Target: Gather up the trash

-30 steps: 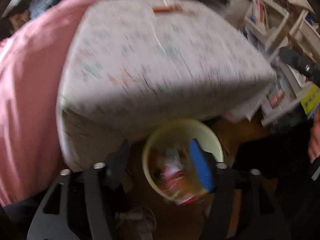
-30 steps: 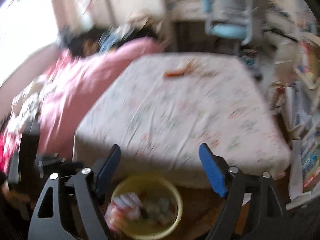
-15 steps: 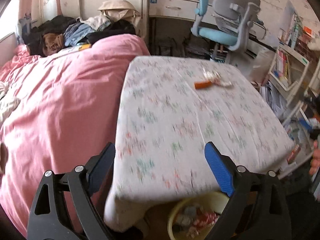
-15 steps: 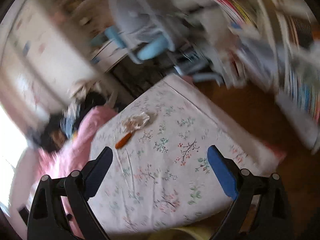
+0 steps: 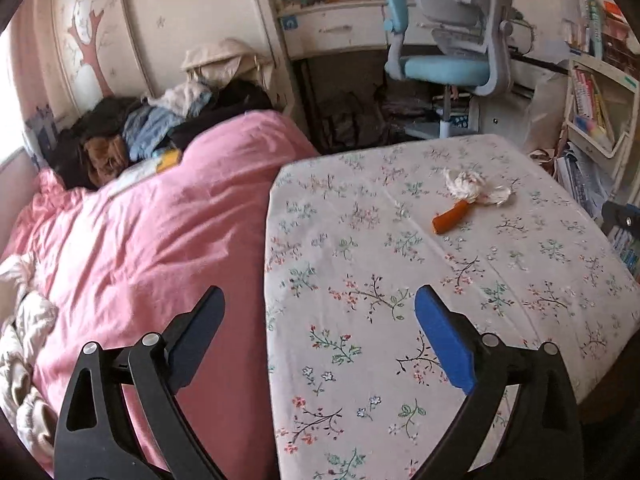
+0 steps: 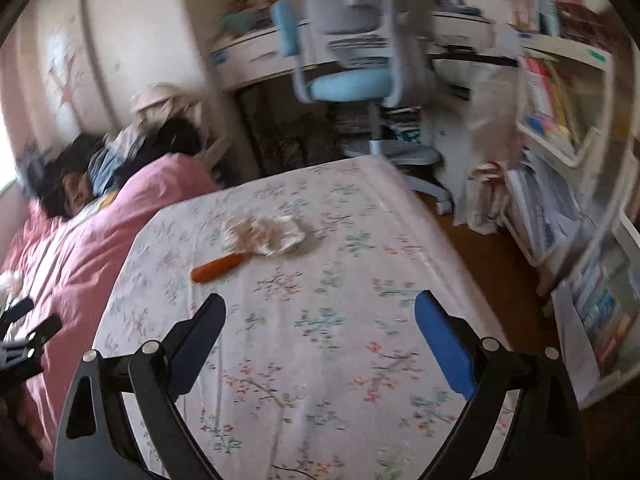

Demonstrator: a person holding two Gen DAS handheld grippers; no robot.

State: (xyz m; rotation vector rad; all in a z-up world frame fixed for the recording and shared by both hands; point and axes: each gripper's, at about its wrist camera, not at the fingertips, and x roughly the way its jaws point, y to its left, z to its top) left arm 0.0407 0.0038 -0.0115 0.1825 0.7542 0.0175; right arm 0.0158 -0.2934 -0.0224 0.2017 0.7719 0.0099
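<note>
- The left gripper [image 5: 318, 334] is hanging empty over the floral mattress [image 5: 420, 280], jaws just widened apart.
- The right gripper [image 6: 320, 336] is gaping empty too.
- A crumpled tissue [image 5: 474, 188] and orange stick [image 5: 450, 218] are lying touching on that mattress, beyond both grippers.

Soft daylight enters from the left; right wrist view motion-blurred, edges fisheye-warped.

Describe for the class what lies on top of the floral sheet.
On the floral sheet lie a crumpled wrapper and an orange stick. The stick's far end is covered by the wrapper.
</note>
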